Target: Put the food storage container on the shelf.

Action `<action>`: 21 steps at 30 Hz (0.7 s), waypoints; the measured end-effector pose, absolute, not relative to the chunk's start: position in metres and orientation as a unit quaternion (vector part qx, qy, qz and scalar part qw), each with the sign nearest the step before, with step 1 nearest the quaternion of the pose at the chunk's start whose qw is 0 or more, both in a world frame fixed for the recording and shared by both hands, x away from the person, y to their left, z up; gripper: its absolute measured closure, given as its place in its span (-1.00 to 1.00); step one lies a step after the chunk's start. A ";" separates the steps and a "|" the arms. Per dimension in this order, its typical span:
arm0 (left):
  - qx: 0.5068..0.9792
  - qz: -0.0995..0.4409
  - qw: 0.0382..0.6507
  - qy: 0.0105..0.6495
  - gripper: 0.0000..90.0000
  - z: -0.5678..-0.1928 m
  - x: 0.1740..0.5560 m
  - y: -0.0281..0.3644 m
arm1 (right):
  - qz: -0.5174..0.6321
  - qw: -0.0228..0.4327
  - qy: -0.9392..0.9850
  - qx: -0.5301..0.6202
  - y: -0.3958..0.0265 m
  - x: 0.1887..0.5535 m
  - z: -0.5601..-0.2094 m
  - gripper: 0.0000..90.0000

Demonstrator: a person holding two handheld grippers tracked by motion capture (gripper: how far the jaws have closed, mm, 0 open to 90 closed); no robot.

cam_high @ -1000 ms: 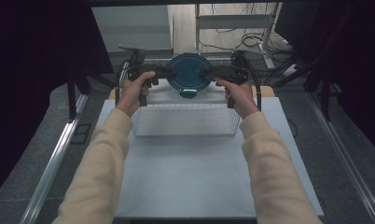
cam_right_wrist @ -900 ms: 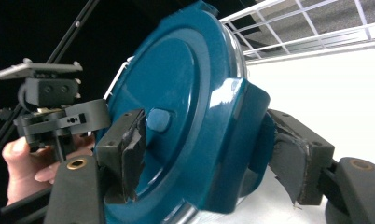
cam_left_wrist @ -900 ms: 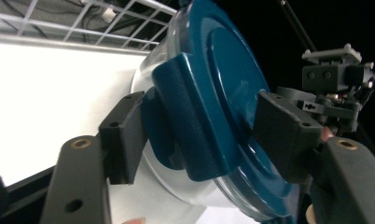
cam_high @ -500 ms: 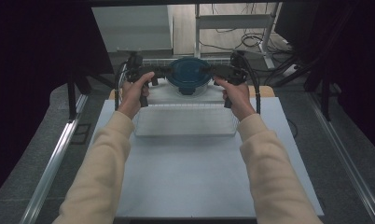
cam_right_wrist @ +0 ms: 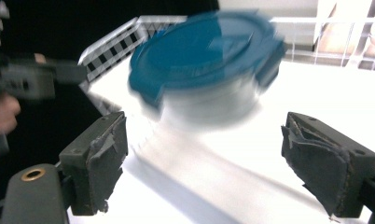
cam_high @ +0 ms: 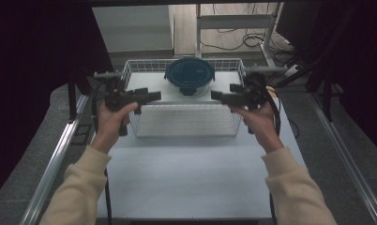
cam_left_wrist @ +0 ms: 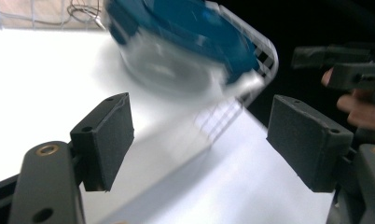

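Both grippers stand with jaws apart and nothing between them, having just been opening: the left gripper [cam_high: 148,96] and right gripper [cam_high: 222,97] flank the blue-lidded container [cam_high: 190,76], which sits in the far half of the wire basket [cam_high: 184,133] on the surface [cam_high: 186,178]. Judging by this, the step is drawing back from a placed container. Retreat level and outward so no jaw catches the basket's wire wall or nudges the lid.

1. Container [cam_left_wrist: 185,51] is motion-smeared in both gripper views; lid clips unreadable.
2. Basket [cam_left_wrist: 251,60] wire blurs near its corner.
3. High view: contents under the lid can't be told.
4. Person's forearms [cam_high: 79,197] cut off by bottom edge.
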State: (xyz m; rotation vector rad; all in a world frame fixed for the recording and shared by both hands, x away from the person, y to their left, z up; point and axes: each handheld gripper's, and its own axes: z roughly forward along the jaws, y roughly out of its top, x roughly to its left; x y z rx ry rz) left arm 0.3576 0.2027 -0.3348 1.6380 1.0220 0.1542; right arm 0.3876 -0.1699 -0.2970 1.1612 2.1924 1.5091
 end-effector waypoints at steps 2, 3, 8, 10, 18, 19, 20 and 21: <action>0.710 0.075 0.560 0.419 -0.51 -0.347 0.334 0.202 | 0.510 0.134 0.765 0.370 -0.180 0.361 -0.312 -0.65; 0.717 0.076 0.558 0.411 -0.51 -0.355 0.320 0.202 | 0.507 0.137 0.768 0.366 -0.184 0.353 -0.318 -0.65; 0.743 0.084 0.537 0.390 -0.43 -0.387 0.278 0.196 | 0.511 0.135 0.766 0.367 -0.211 0.309 -0.367 -0.66; 0.745 0.084 0.536 0.389 -0.43 -0.395 0.270 0.194 | 0.510 0.131 0.766 0.369 -0.214 0.305 -0.375 -0.66; 0.762 0.054 0.472 0.441 -0.45 -0.478 0.234 0.186 | 0.474 0.126 0.783 0.383 -0.244 0.267 -0.450 -0.65; 0.762 0.054 0.472 0.441 -0.45 -0.478 0.234 0.186 | 0.474 0.126 0.783 0.383 -0.244 0.267 -0.450 -0.65; 0.766 0.057 0.459 0.447 -0.46 -0.484 0.232 0.186 | 0.464 0.128 0.789 0.381 -0.246 0.264 -0.459 -0.65; 0.766 0.057 0.459 0.447 -0.46 -0.484 0.232 0.186 | 0.464 0.128 0.789 0.381 -0.246 0.264 -0.459 -0.65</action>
